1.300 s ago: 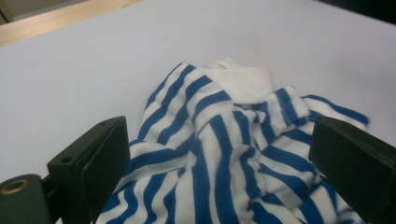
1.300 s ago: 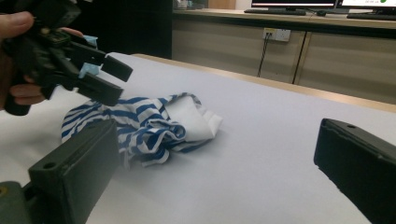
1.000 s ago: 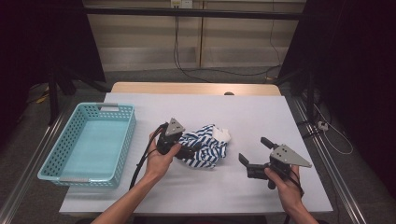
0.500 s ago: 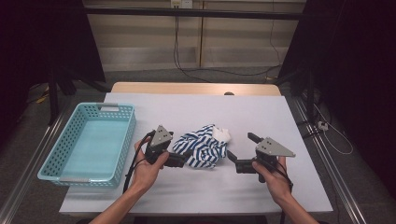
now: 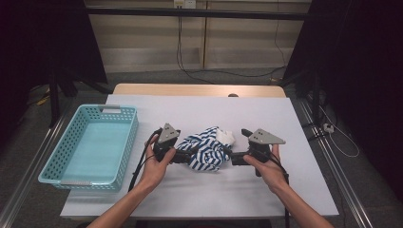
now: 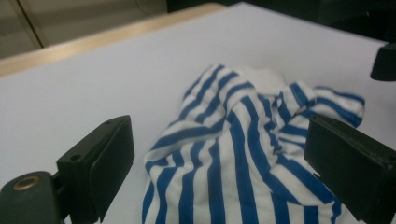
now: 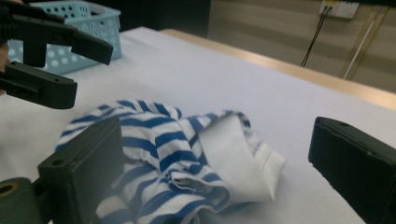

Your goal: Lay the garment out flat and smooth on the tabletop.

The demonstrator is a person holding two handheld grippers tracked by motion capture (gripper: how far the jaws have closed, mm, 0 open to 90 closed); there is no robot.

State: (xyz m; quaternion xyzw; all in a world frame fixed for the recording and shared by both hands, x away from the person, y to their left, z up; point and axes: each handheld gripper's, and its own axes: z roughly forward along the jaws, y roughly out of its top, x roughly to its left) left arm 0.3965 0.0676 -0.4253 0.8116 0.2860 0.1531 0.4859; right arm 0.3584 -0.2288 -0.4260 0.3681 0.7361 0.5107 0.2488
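High view, item one: striped cloth (image 5: 207, 151), blue and white, crumpled in a loose heap on the white worktop (image 5: 199, 114), roughly at the centre of the front half. A plain white patch of the cloth sits at its upper right edge.

Item two: left gripper (image 5: 183, 156), held in the person's left hand (image 5: 154, 166), lying low at the cloth's left edge with a grey three-cornered plate on top. Left gripper view: jaws spread wide, one at either side of the heap, the striped cloth (image 6: 243, 149) lying between them; the right-hand jaw appears to rest against the fabric, the left-hand jaw stands clear of it over bare worktop.

Item three: right gripper (image 5: 236, 158), held in the right hand (image 5: 268, 171), at the cloth's right edge, facing the left gripper across the heap. Right gripper view: jaws wide apart, the cloth (image 7: 173, 154) lying towards the left-hand jaw and partly behind it, the right-hand jaw over bare worktop; the left gripper (image 7: 70, 60) shows beyond the cloth, its jaws parted.

Item four: light blue basket (image 5: 57, 159), perforated walls, standing at the left edge of the worktop, well apart from the cloth.

Item five: black cable (image 5: 142, 159), trailing from the left gripper towards the worktop's front edge.
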